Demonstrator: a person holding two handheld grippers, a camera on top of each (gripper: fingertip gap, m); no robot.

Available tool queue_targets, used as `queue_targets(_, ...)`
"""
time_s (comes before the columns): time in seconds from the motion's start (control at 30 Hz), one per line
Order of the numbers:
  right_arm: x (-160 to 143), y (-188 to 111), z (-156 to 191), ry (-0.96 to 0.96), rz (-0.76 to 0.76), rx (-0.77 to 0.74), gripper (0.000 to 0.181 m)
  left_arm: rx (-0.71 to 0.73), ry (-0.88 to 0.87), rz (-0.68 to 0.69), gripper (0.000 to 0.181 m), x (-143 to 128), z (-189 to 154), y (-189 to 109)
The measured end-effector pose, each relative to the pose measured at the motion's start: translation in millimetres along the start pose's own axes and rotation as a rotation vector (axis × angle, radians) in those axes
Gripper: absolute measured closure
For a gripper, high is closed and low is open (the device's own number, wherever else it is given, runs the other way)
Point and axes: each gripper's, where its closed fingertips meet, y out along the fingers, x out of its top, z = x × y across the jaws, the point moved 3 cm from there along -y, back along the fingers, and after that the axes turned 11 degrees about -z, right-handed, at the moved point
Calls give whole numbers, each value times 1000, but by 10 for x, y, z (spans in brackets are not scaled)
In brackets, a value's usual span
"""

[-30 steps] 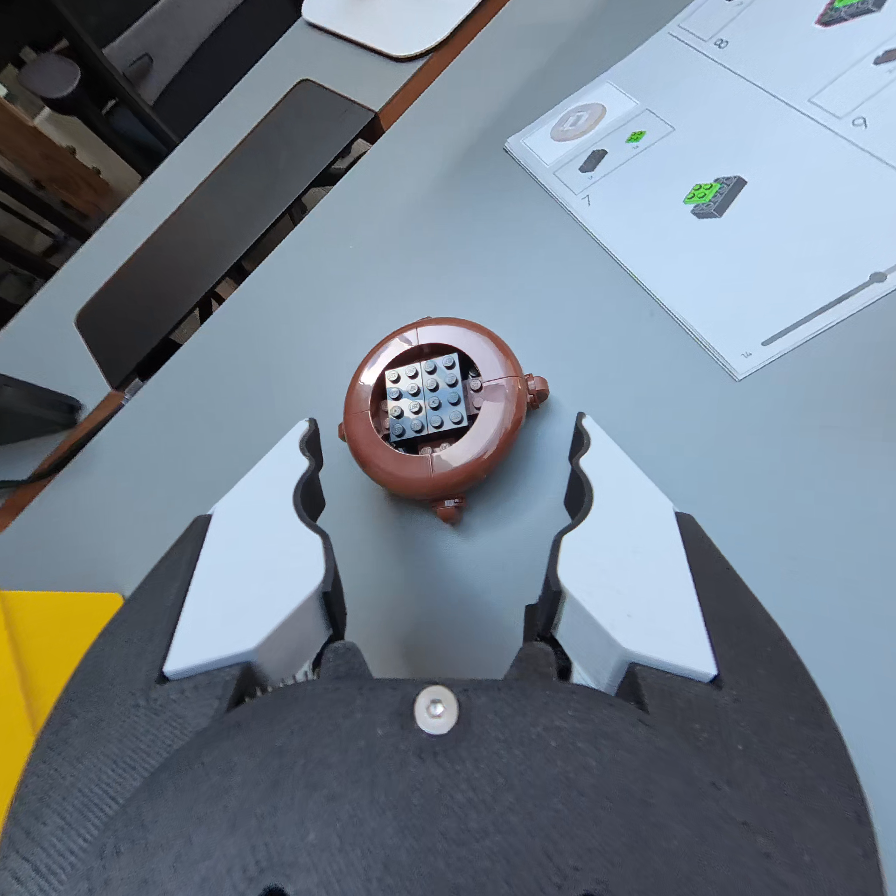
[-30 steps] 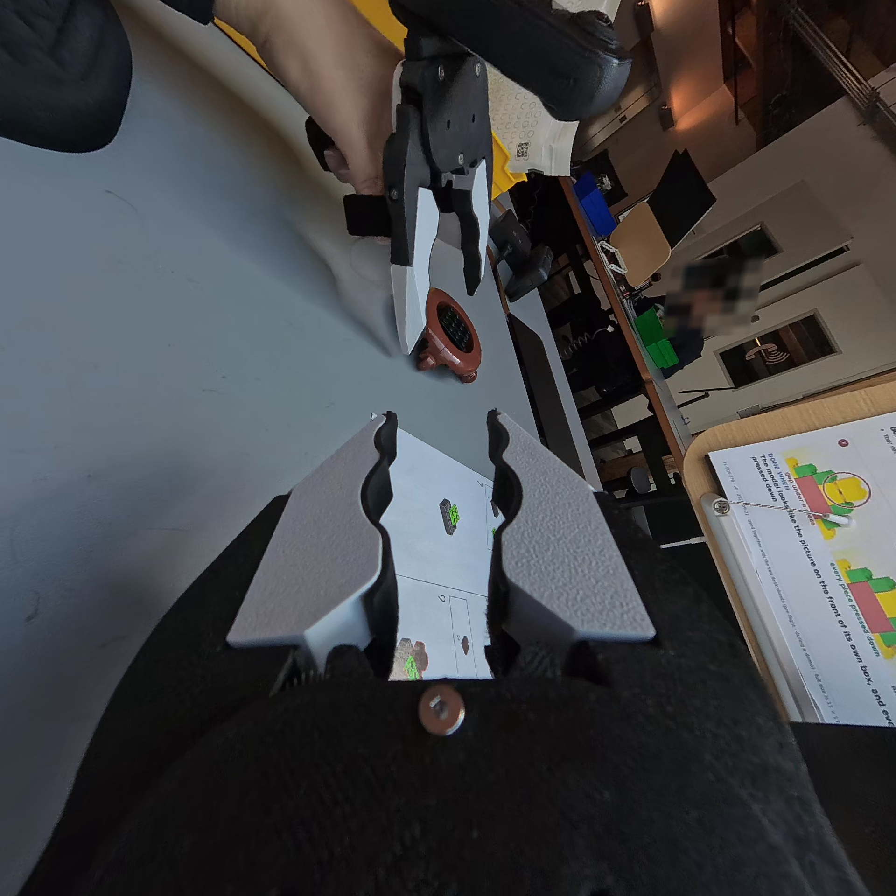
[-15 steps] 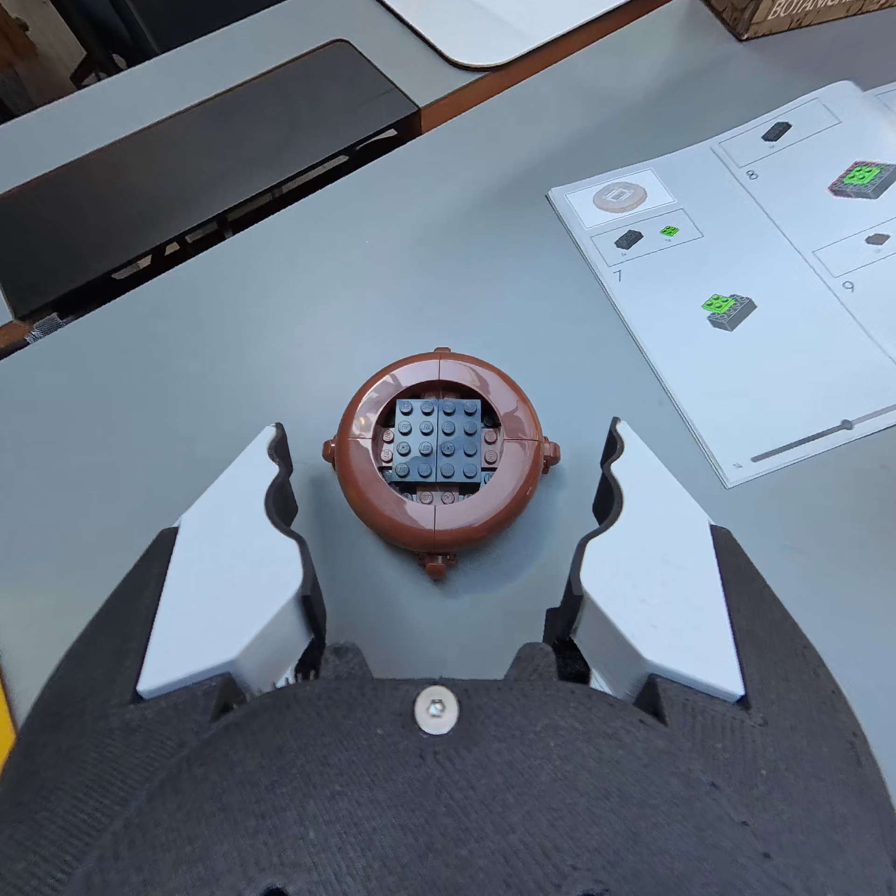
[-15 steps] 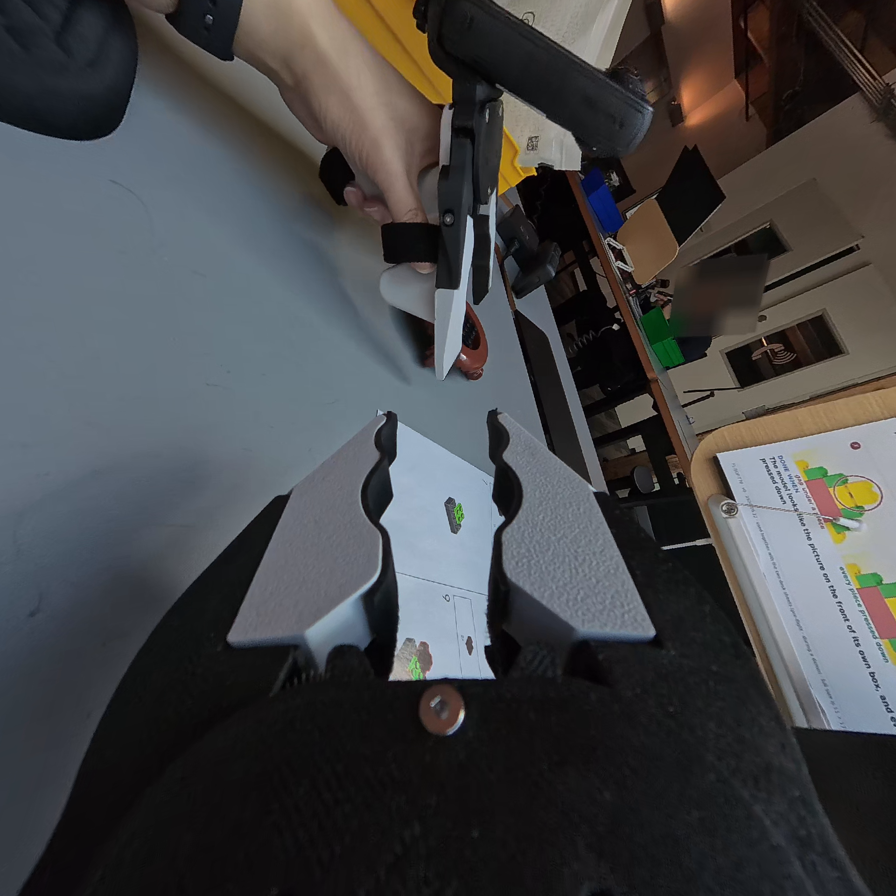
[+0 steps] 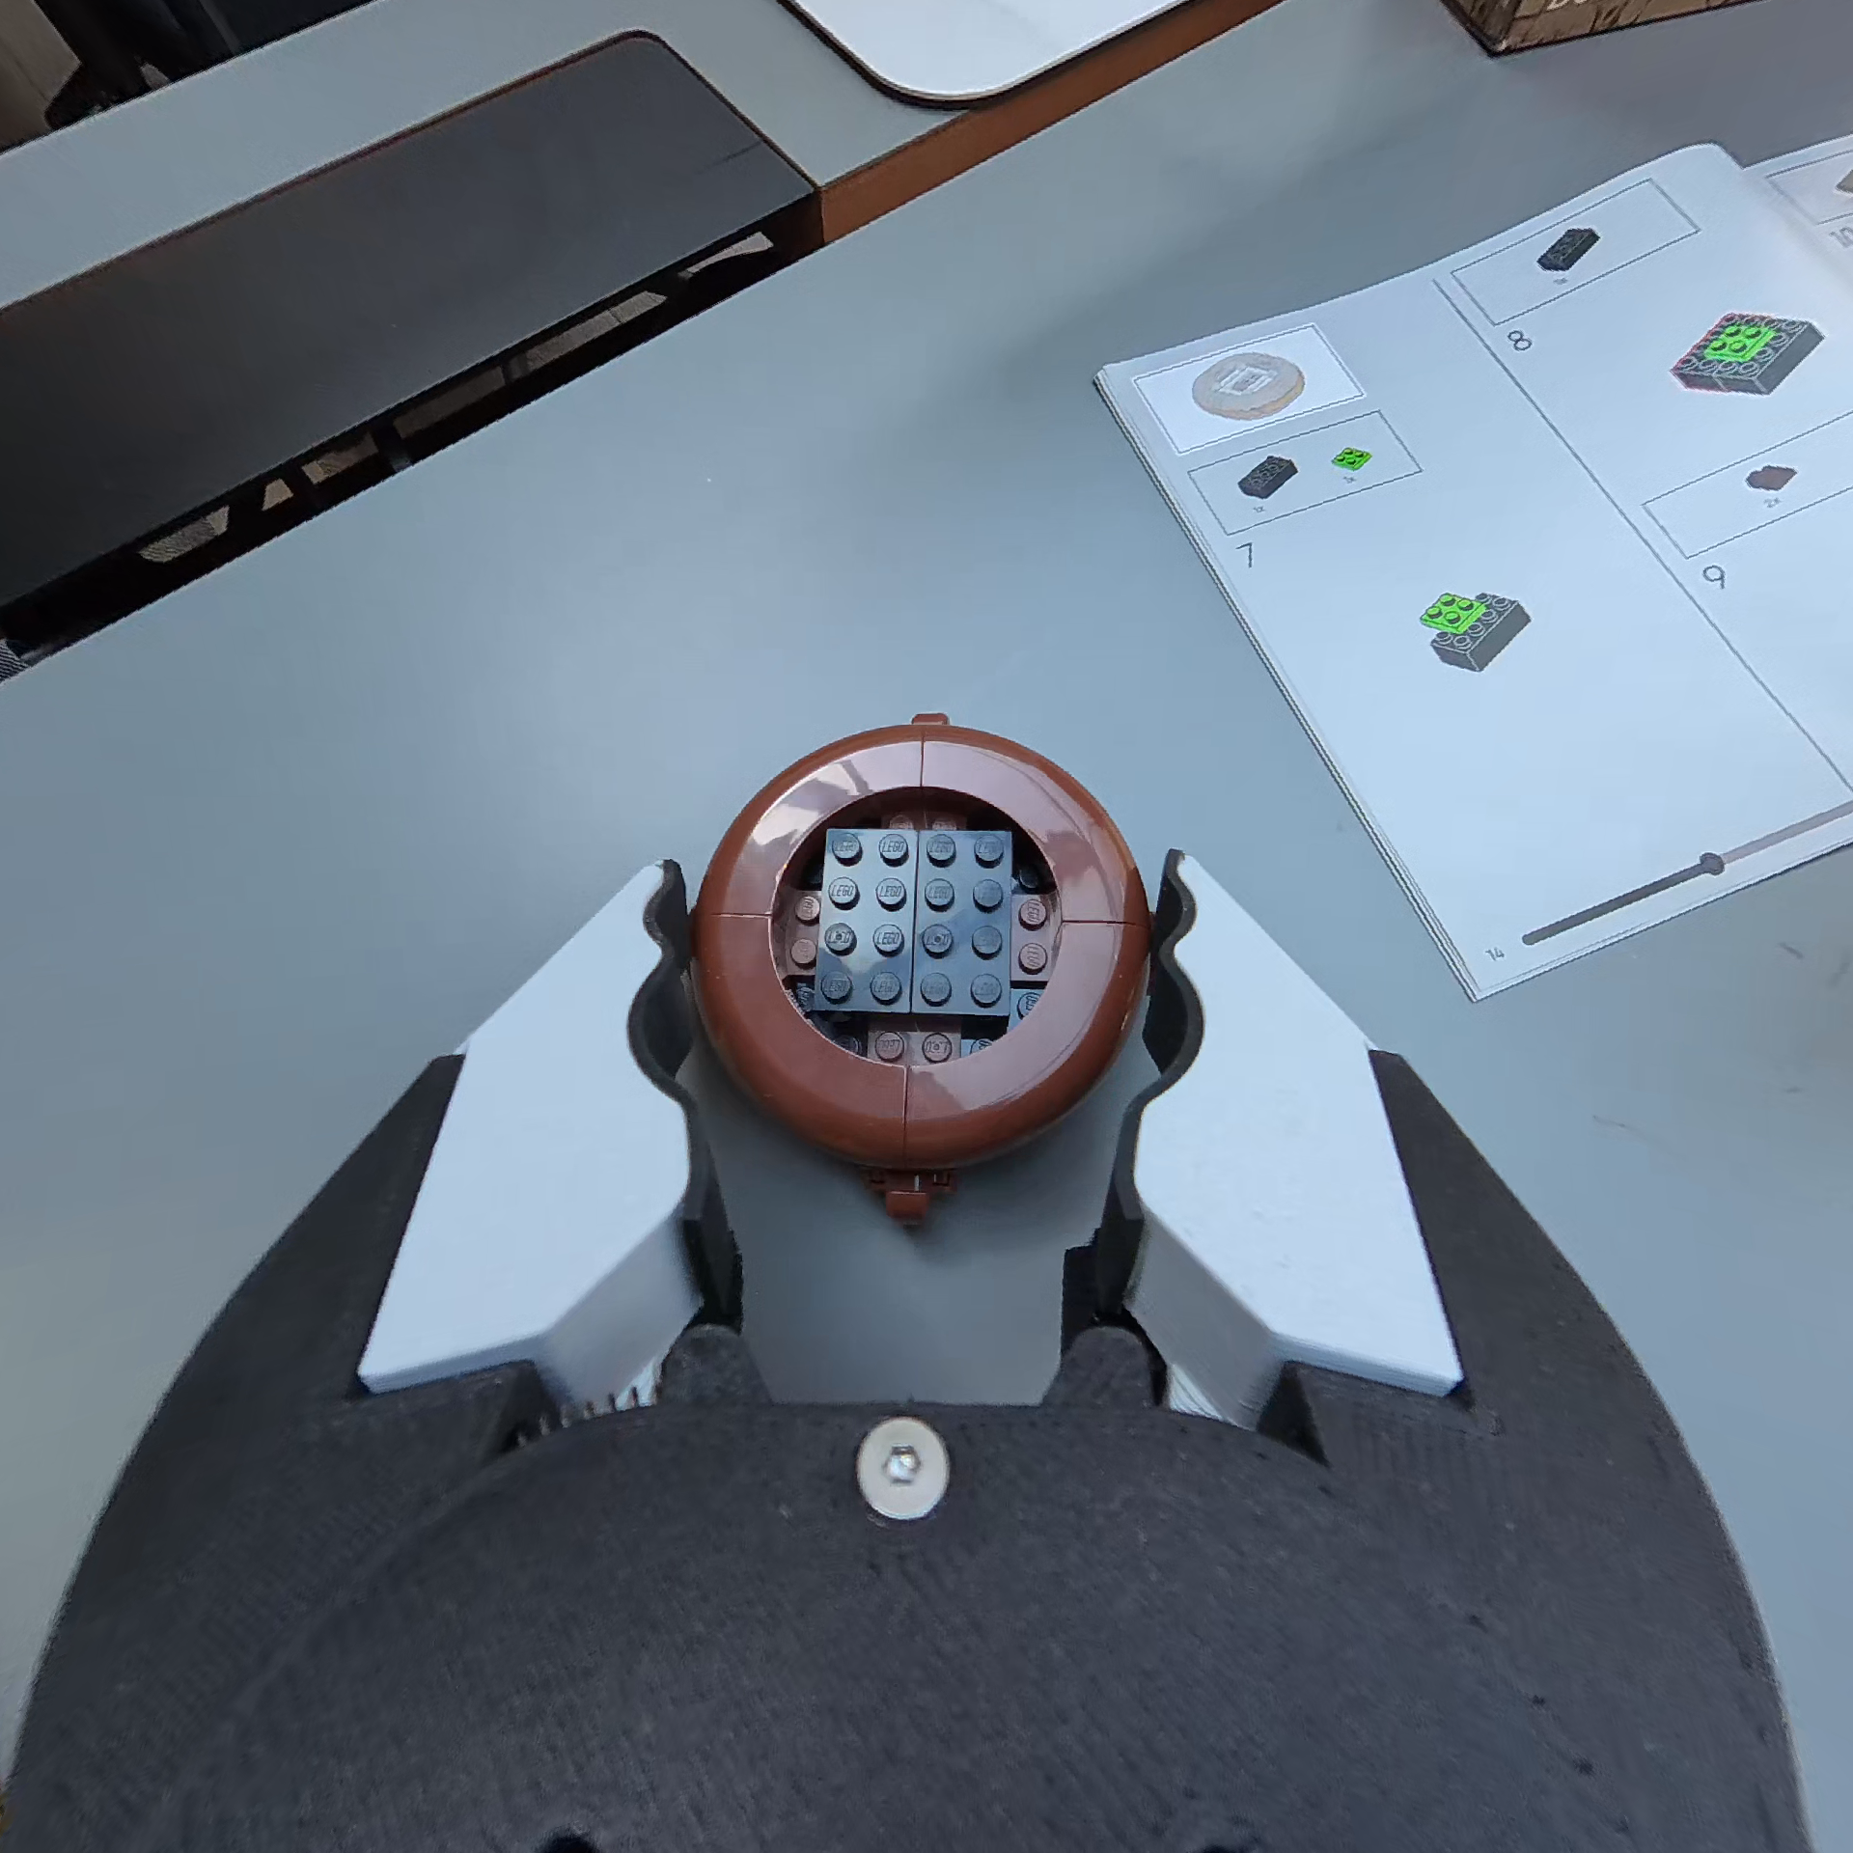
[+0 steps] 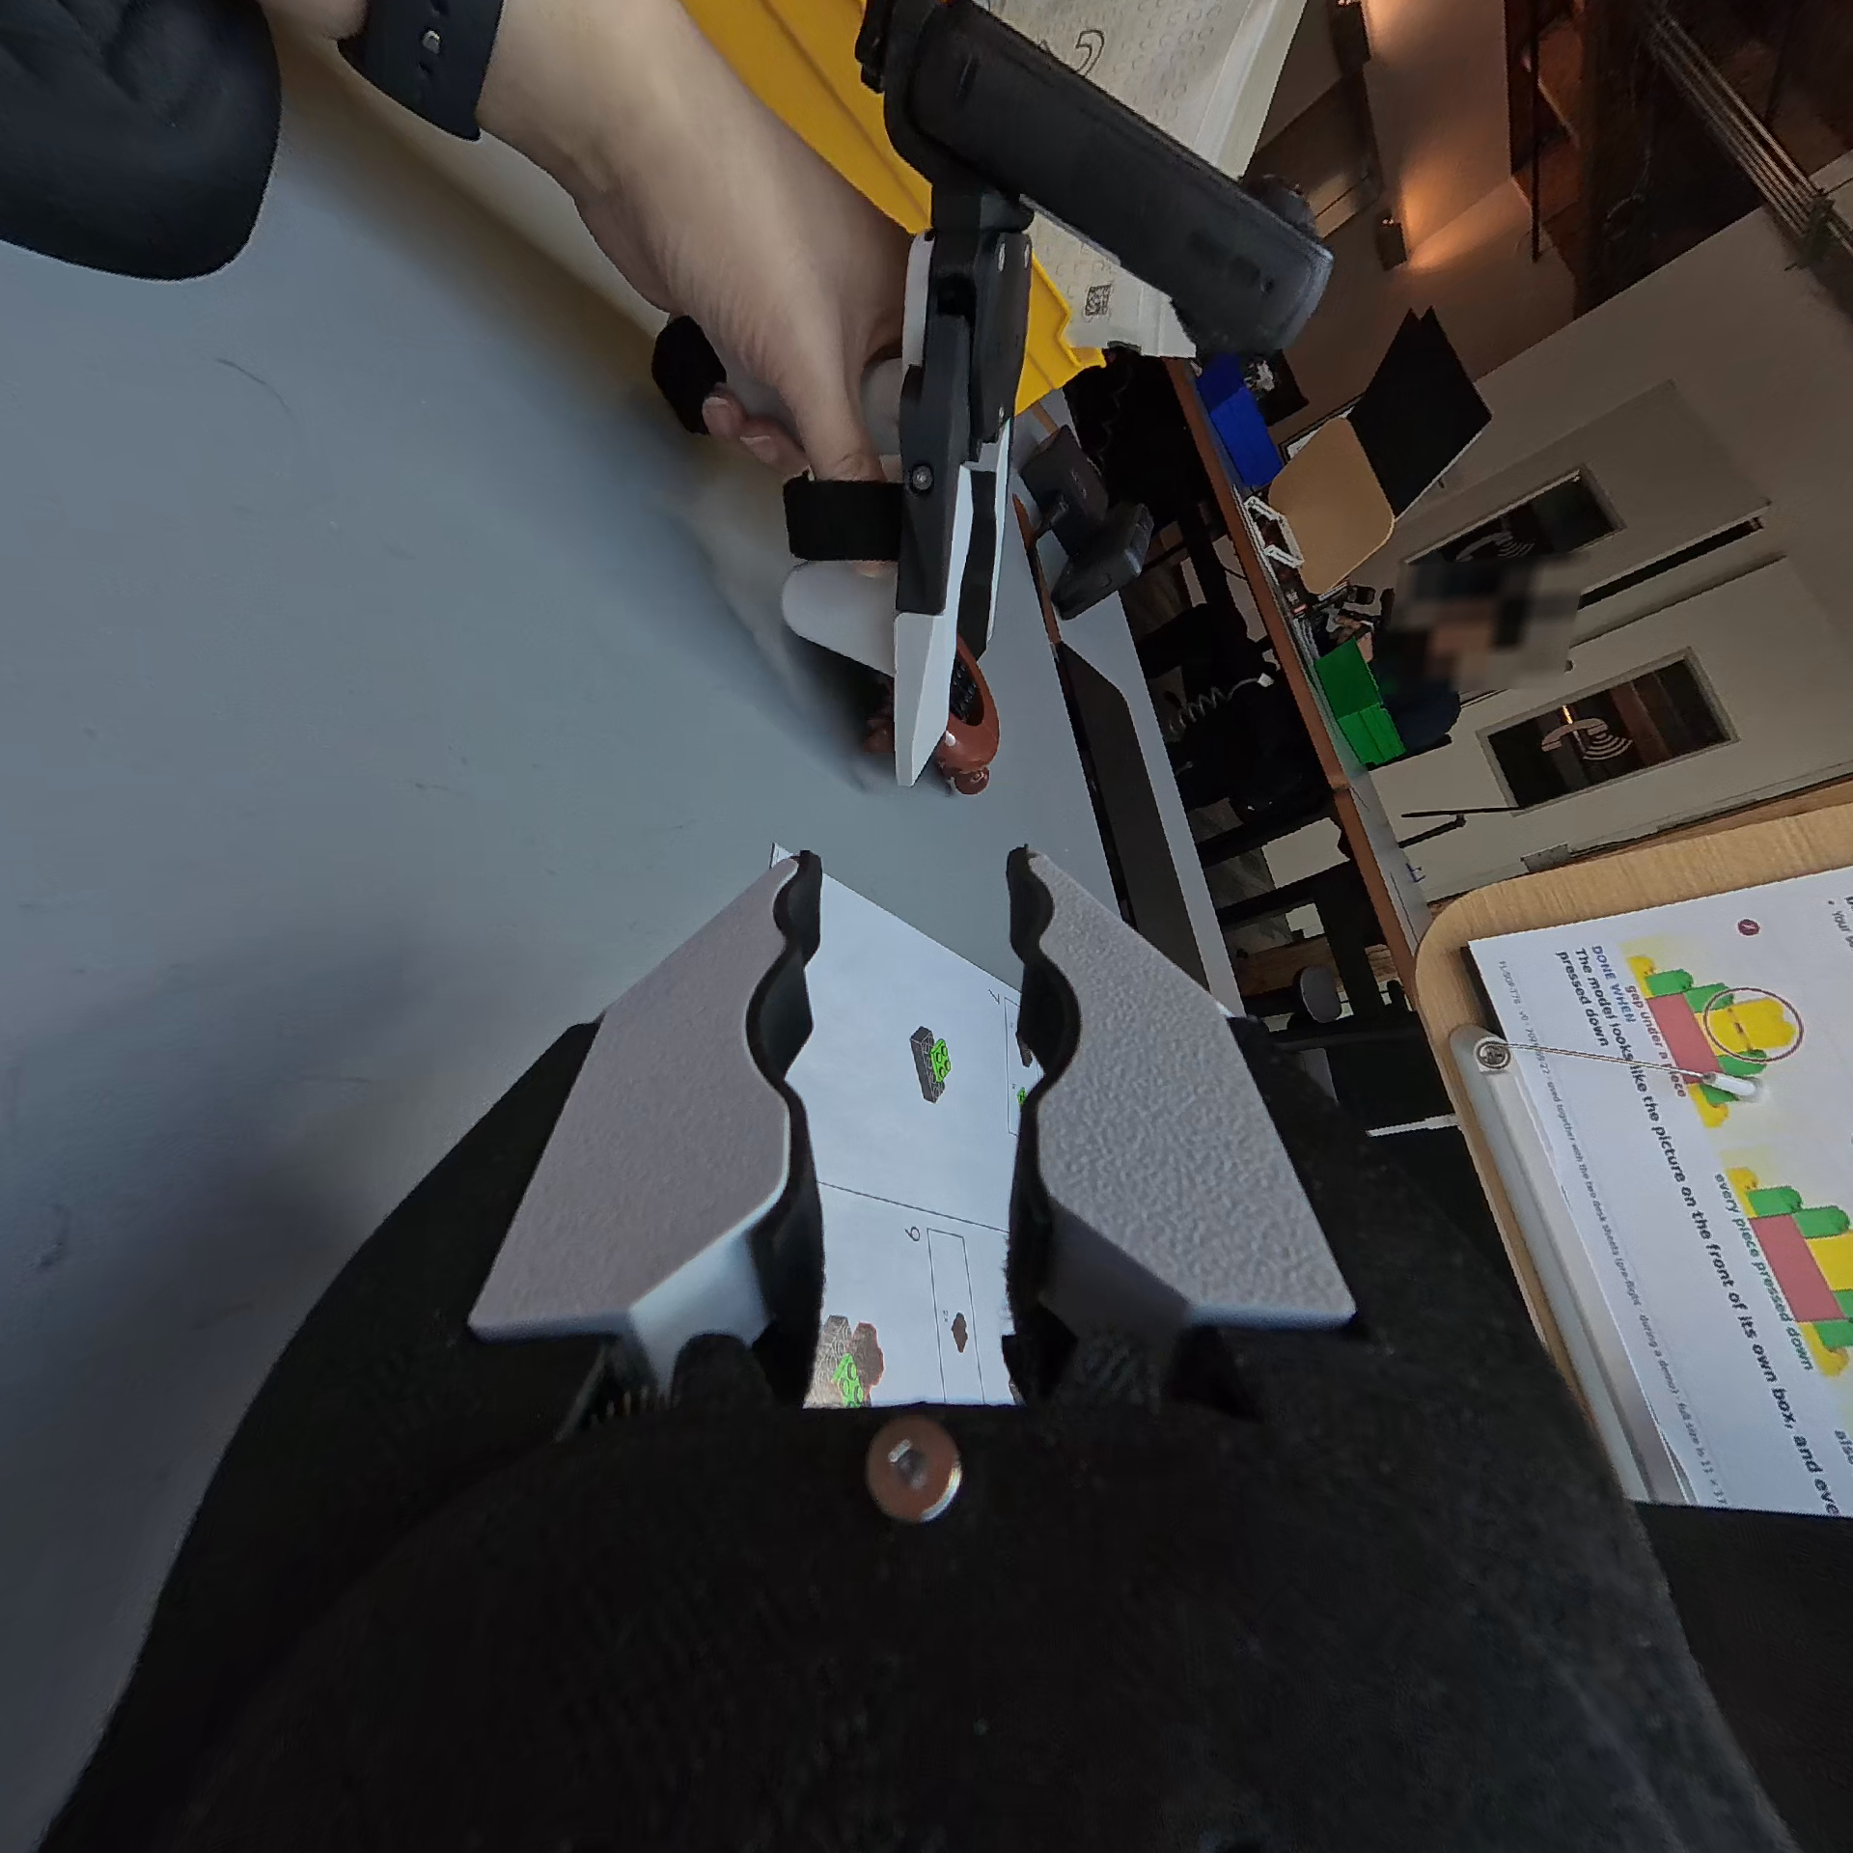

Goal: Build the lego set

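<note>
Left gripper: its two pale fingers straddle a round brown Lego pot, one on each side. The left finger looks to touch the pot's wall; the right finger sits just beside it with a sliver of gap. The jaws are spread around the pot and not yet clamped.

Lego pot: a brown ring built from four curved quarters, standing upright on the grey table. Dark studded plates fill its middle, and small brown knobs stick out at the near and far edges.

How it will handle: likely light and rigid, with a smooth glossy curved shell that could slip. The quarters are pressed together, so a hard squeeze across a seam might pop them apart.

Where to hold: across the widest part of the ring, low on the walls, clear of the small knobs.

Right gripper: hovers apart from the pot, fingers parted with nothing between them, above the open instruction booklet.

Instruction booklet, left view: lies flat to the right of the pot, well apart from it.

Person's hand: grips the left tool's handle, seen from the right view.

Farther off: a yellow bin behind the hand; a dark tray beyond the pot.
</note>
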Motion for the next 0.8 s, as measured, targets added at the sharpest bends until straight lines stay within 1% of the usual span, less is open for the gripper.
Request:
queue_targets(0.3, -3, -3, 6, -9, 4, 2, 143, -132, -121, -26, 90, 23, -56, -95)
queue_targets(0.53, -15, -3, 7, -9, 7, 4, 143, -260, -262, -62, 90, 88, -136, -154)
queue_targets(0.67, -18, -6, 2, -9, 8, 3, 143, -377, -349, -133, 90, 214, -212, -244)
queue_targets(0.8, -21, -1, 12, -7, 7, 8, 143, -571, -422, -252, 90, 424, -328, -469)
